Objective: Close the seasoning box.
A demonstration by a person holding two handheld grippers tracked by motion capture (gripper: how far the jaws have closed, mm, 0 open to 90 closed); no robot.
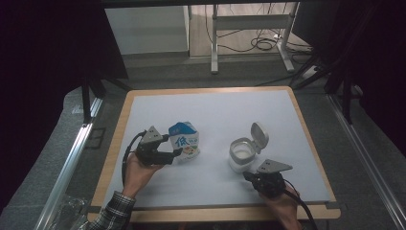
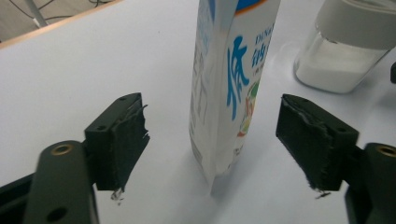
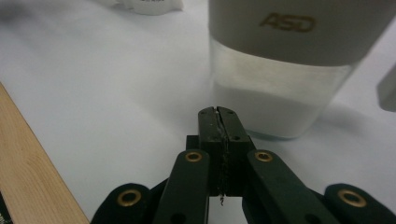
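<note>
Now my left gripper [image 2: 212, 140] stands wide open around the upright milk carton [image 2: 231, 84] at table centre-left, pads not touching; my right gripper [image 3: 219, 116], jaws pressed together empty, sits just near the open-lidded jar [image 3: 285, 65].

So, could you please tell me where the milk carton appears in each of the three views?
High view: the milk carton stands left of centre on the white mat, beside the left gripper.
Left gripper view: it stands upright at centre, between the open jaws.
Right gripper view: a white scrap at the top edge may be it; I cannot tell.
Shared landmark: the jar of white powder.
</note>
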